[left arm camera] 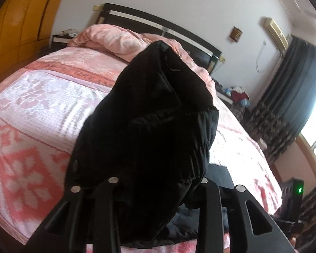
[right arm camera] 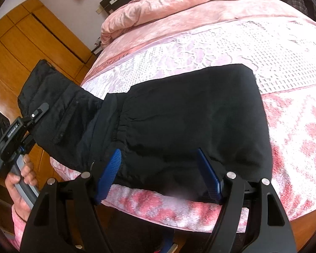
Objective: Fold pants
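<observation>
Fingers on left gripper [right arm camera: 39, 111] narrow, clamped on a raised flap of pants [right arm camera: 189, 116], with a hand [right arm camera: 21, 181] round the grip below. From the left wrist view, nothing but black cloth draped over the jaws, pads hidden.

Further right, bulk of pants lying flat across the near part of the blanket [right arm camera: 295, 126], close to the bed's near edge, gathered seam between flap and flat part. Flap hanging off the left side of the bed, clear of the blanket.

At right, right gripper [right arm camera: 158, 154] spread wide, blue fingers [right arm camera: 112, 168] poised over the near hem, pinching nothing.

Judged as mid-fold: one end picked up, not yet laid over. Next, probably: carry flap rightward over the flat part, keep it taut and square to the far edge, lower, then let go. Likely worth pinning the near hem with the right side to stop the lower layer dragging. Thick, slack cloth, so apt to bunch at the gathered seam.

Around, left to right: orange wooden wardrobe [right arm camera: 31, 42], dark headboard [left arm camera: 158, 23] at the far end, rumpled pink quilt [right arm camera: 168, 2] heaped before it, patterned pink and white blanket over the bed, dark curtain [left arm camera: 295, 80] beside a bright window at far right
</observation>
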